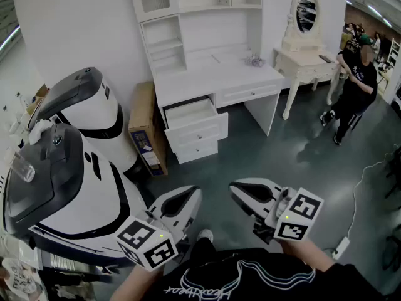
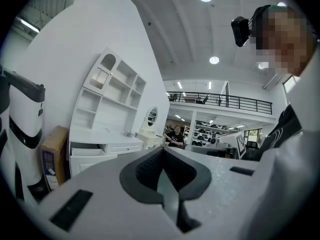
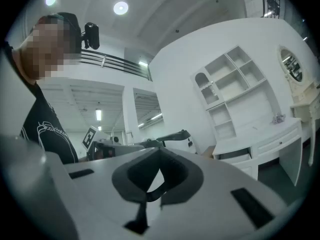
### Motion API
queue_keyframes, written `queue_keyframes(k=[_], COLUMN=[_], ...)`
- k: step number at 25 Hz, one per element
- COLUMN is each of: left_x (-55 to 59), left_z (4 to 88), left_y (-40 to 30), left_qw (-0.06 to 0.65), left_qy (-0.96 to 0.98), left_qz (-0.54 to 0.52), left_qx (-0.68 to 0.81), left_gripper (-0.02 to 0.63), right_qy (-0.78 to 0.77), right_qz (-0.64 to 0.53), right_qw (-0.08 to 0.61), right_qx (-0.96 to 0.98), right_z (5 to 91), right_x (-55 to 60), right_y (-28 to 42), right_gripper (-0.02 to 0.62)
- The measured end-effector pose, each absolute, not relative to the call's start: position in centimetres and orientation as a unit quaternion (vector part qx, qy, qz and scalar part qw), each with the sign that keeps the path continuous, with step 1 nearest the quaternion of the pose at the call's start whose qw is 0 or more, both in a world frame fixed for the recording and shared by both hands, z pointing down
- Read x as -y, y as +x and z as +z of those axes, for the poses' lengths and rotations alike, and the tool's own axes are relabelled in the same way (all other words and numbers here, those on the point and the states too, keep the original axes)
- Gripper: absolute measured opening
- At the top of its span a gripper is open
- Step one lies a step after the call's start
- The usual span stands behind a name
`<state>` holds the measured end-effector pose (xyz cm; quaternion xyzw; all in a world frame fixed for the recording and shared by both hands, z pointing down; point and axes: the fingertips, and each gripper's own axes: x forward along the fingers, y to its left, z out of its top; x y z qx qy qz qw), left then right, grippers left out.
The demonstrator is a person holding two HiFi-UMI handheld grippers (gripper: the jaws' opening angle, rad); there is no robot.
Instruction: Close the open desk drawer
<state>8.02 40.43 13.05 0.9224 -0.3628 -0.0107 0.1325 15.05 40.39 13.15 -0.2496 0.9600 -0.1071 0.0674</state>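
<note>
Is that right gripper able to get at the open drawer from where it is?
Probably not yet: the right gripper sits well short of the open drawer, with a stretch of floor between them. Nothing seems to block the path, so stepping closer should do.

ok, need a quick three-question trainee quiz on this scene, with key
1. True or false: the top left drawer of the white desk stands open.
2. What stands just left of the desk in the head view? A) cardboard box B) chair C) ladder
3. Fill in: the left tool and right tool are both ___ and empty.
Key: 1 true; 2 A; 3 shut.
</note>
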Motion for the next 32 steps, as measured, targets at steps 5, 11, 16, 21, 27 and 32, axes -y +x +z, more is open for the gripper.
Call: queue_keyframes(k=[5,11,16,21,27,32], left_x=[-40.5,-38.8,-36.4,-32.9,-27.1,-20.7], left_z=[12.7,13.4,14.5,15.9,17.2,18.3], left_y=[7.6,6.1,5.0,4.4,3.1,1.3], left_qw=[0.129,0.137,0.142,0.154,0.169,0.190], left_qy=[0.919,0.911,0.908,0.908,0.906,0.904], left_qz=[-0.007,-0.007,-0.006,0.002,0.006,0.014], left_qx=[0.373,0.388,0.394,0.390,0.387,0.382], left_gripper=[0.005,0.005,0.005,0.005,0.005,0.005], right_qy=[-0.243,-0.229,-0.221,-0.226,-0.238,-0.255], right_qz=[-0.119,-0.113,-0.114,-0.122,-0.135,-0.156], right_qw=[0.064,0.053,0.058,0.054,0.049,0.047], right_qx=[-0.960,-0.966,-0.967,-0.965,-0.961,-0.953], right_z=[13.3,13.7,14.5,15.7,17.1,18.2], right_x=[-39.7,-38.0,-35.9,-32.5,-27.2,-21.0], right_y=[14.5,12.7,11.7,11.1,9.8,8.4], right_gripper=[0.006,0.006,0.006,0.006,0.006,0.006])
